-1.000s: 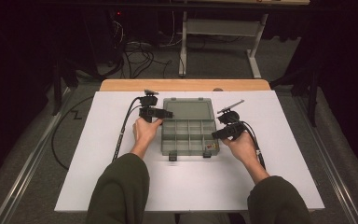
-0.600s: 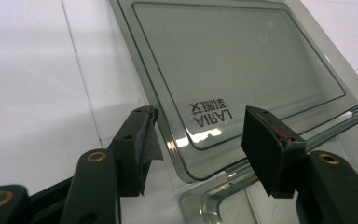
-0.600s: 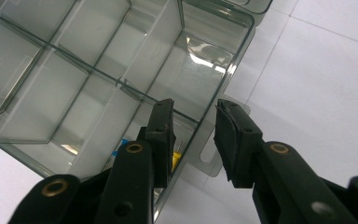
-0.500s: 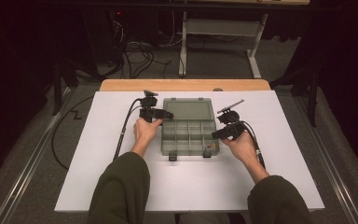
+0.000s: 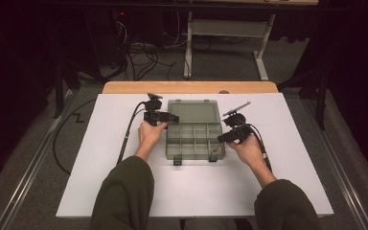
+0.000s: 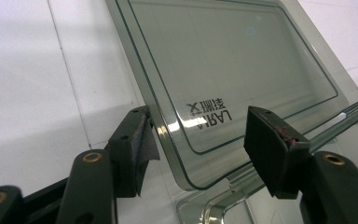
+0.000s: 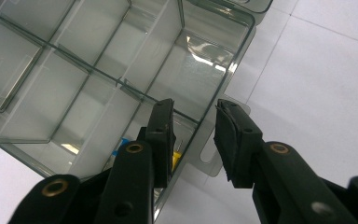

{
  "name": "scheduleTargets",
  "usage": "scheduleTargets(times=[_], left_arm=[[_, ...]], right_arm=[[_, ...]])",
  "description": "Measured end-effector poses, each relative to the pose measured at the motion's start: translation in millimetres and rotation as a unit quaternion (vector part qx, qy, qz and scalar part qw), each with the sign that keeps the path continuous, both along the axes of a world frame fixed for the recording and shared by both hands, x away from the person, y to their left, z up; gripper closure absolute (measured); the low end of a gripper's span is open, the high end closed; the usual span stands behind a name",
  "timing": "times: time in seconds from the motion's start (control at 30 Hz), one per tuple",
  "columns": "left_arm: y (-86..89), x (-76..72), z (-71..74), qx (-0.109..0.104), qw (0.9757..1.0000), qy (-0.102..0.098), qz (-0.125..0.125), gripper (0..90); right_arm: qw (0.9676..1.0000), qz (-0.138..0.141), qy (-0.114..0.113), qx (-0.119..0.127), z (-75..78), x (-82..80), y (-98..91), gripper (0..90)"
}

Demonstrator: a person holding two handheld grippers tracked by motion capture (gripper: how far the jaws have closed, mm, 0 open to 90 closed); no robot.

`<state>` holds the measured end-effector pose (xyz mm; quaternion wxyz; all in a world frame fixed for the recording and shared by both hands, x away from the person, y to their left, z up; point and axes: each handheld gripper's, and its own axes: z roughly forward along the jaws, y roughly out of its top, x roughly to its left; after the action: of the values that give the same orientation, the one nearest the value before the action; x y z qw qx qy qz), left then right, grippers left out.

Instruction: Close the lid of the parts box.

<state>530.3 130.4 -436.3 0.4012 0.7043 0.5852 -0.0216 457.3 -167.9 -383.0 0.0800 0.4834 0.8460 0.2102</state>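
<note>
Clear grey plastic, a compartment box (image 5: 194, 139) lies at the middle of the high view on the white desk (image 5: 100, 177). Its lid (image 5: 194, 112) is already swung fully open and lies flat on the desk behind the tray, joined at the hinge. So the opening looks done; what is left, I judge, is letting go and dealing with the contents.

The left tool (image 6: 200, 140) straddles the lid's near corner in its own view. Its jaws have just been opening: the left pad sits at the lid's edge, the right pad stands off above the lid, so nothing is gripped. The right tool (image 7: 193, 137), at centre bottom of its view, straddles the tray's side wall by a latch tab, jaws partly apart; whether the pads press the wall I cannot tell.

Counted: one box, one lid, two tools, two front latches (image 5: 178, 161) at the tray's lower edge. One small yellow and blue item (image 5: 215, 150) sits in the lower right cell; the other cells look empty.
</note>
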Motion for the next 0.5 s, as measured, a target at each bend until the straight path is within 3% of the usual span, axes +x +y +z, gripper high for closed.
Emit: scheduleTargets(times=[0.5], left_arm=[[2.4, -2.8, 6.5, 0.009, 0.9996, -0.024, -0.013, 45.1]], right_arm=[[1.0, 0.0, 0.0, -0.004, 0.3, 0.1, 1.0, 69.7]])
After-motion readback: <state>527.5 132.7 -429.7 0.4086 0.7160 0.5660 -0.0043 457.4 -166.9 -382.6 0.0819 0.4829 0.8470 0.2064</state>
